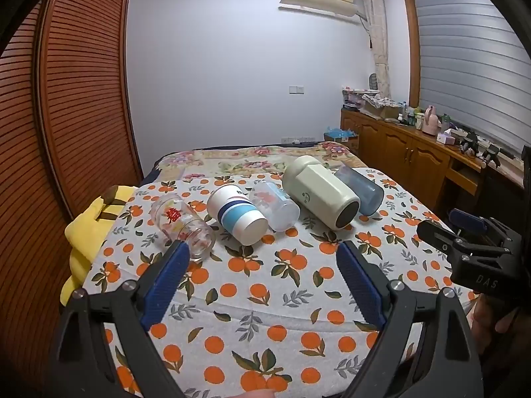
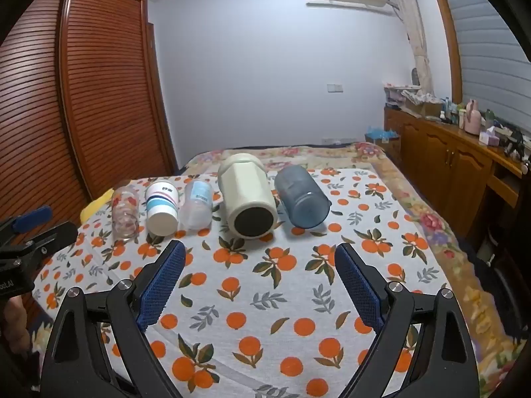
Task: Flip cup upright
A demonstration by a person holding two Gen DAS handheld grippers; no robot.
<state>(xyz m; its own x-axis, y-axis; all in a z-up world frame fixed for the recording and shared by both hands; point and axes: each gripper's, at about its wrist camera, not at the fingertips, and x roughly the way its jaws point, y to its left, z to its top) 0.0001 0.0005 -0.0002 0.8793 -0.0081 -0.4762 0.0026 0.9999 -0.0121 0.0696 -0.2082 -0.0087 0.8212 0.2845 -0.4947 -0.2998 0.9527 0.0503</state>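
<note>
Five cups are seen lying on their sides in a row on a bed (image 1: 265, 152) covered by a cloth (image 1: 265, 285) printed with oranges and leaves. From 9 to 3 o'clock in the left wrist view they are: a clear glass (image 1: 182, 224) bearing a red character and flowers, a white cup (image 1: 237, 214) banded in blue, a clear plastic cup (image 1: 273, 206) with a pink print, a cream faceted flask (image 1: 320, 190) with a small dark logo and a dark round base, and a blue-grey translucent tumbler (image 1: 360, 189). All bases face the cameras. The left hand-held gripper (image 1: 262, 258) is held released, its ribbed blue pads (image 1: 166, 285) spread wide before the glass and white cup. The right hand-held gripper (image 2: 260, 258) is likewise released, nothing between its pads, the flask at 12 o'clock; "DAS" is read on its black body in the left view.
</note>
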